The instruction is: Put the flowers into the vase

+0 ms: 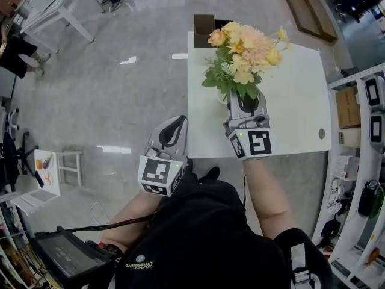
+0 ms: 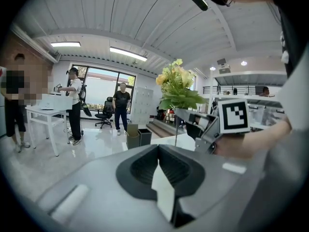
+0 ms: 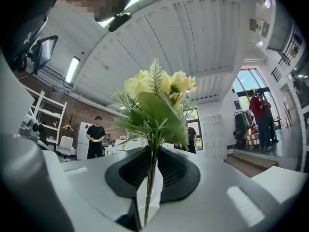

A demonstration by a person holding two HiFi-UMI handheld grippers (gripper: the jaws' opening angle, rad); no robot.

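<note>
Above the table (image 1: 295, 101) near edge | right gripper (image 1: 245, 101) clenched on flowers (image 1: 246, 53) by stems, blooms upright, likely for lowering stem-first | left gripper (image 1: 177, 125) closed, empty, idle beside table

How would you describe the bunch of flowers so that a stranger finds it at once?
Start at the white table. Above its left half in the head view, the right gripper is shut on the bunch of flowers. Nothing else has peach and yellow blooms over green leaves.
</note>
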